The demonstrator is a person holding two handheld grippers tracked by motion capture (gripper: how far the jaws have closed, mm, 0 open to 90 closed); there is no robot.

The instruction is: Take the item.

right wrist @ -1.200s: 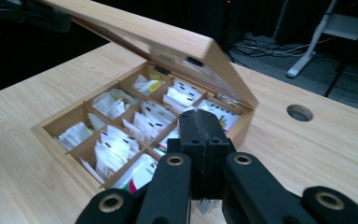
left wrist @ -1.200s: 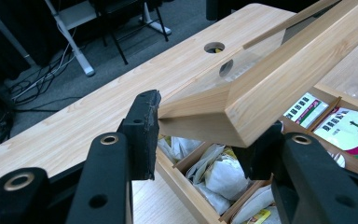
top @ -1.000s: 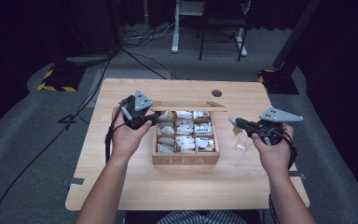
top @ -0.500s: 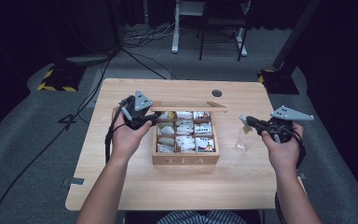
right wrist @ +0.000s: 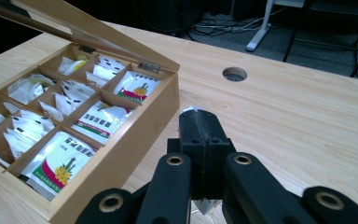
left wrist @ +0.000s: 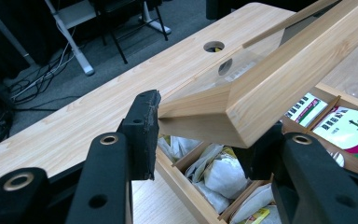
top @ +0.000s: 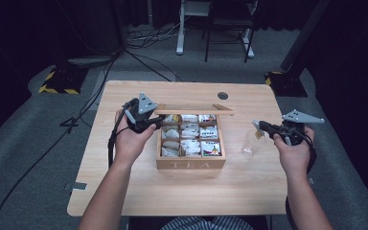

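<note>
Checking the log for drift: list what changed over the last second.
The right tool, shut on a small white tea bag, moved right, away from the wooden tea box, and now hangs over the clear plastic cup. The left tool stays clamped on the open wooden lid, holding it up; the box has not shifted.

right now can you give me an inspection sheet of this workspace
surface: light wooden table with a round cable hole.
job's things: wooden tea box, compartments hold tea bags; lid raised; clear glass cup right of the box.
clutter: nothing seen.
grippers: left gripper clamps a lid corner; right gripper shut on a small white tea bag above the cup.
cables: one trails from each gripper; more on the floor behind.
surroundings: grey floor, black curtains, white desk legs, striped stand bases.
</note>
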